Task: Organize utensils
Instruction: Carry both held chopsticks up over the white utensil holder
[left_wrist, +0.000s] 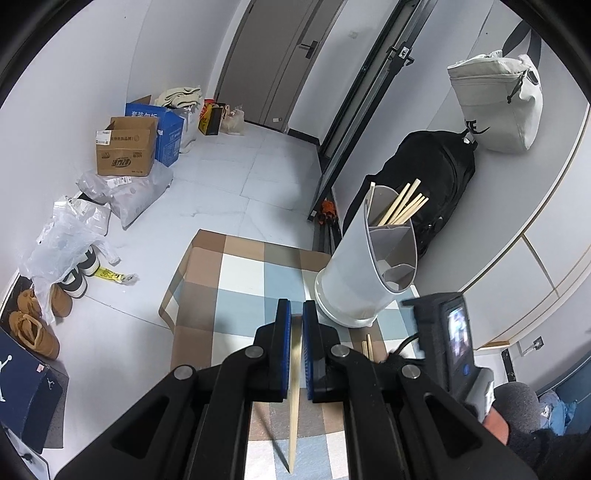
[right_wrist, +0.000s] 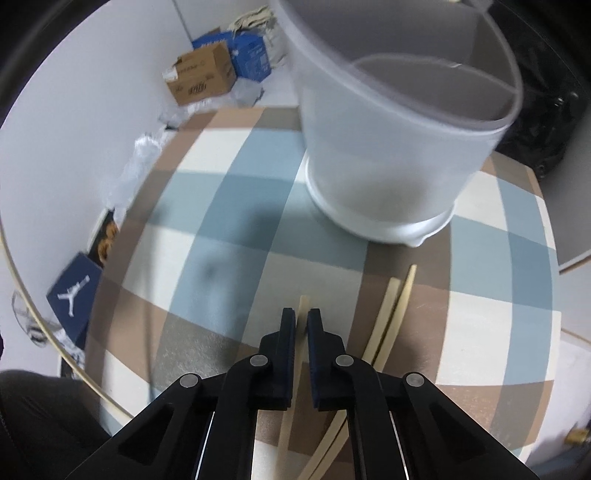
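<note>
Chopsticks (left_wrist: 402, 206) stand in the rear compartment of the white holder (left_wrist: 364, 273) on the checked tablecloth (left_wrist: 240, 280); the left gripper (left_wrist: 294, 314) pinches one chopstick (left_wrist: 293, 398) just before the holder. From the right wrist, the right gripper (right_wrist: 301, 317) clamps a chopstick (right_wrist: 301, 354) above the cloth, two loose chopsticks (right_wrist: 391, 314) lying just beside it, the holder beyond.

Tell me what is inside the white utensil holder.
Several wooden chopsticks stand in the rear compartment of the white utensil holder, leaning out over its rim. The front compartments look empty as far as the left wrist view shows; their bottoms are hidden by the dividers and front wall.
</note>
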